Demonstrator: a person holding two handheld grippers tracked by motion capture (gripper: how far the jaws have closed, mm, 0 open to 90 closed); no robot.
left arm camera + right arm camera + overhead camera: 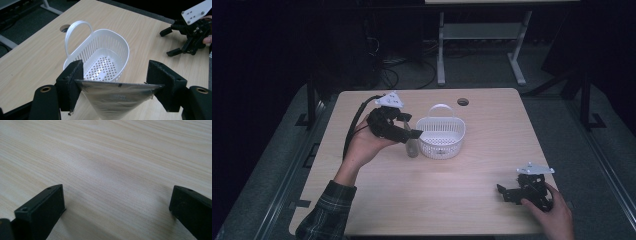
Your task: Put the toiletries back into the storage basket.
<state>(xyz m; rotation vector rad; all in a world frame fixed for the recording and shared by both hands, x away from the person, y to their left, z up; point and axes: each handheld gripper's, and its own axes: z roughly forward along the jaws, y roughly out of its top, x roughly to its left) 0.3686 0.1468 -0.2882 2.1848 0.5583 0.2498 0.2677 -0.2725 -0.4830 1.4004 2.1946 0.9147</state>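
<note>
My left gripper [409, 134] hangs just left of a white slotted basket [442, 145] with a hoop handle, mid-table. It is shut on the flat crimped end of a silvery soft tube [412, 148], which dangles toward the table. In the left gripper view the tube [115, 100] spans the gap between the jaws of the left gripper [116, 75], and the empty basket [125, 50] lies just beyond. My right gripper [504, 194] rests open near the table's front right, held by a hand. The right gripper [116, 202] has bare wood between its jaws.
The light wooden table [437, 200] has a round cable hole [463, 102] near its far edge, behind the basket. The right gripper [168, 42] shows far off in the left gripper view. Dark floor, cables and a desk frame lie beyond the table.
</note>
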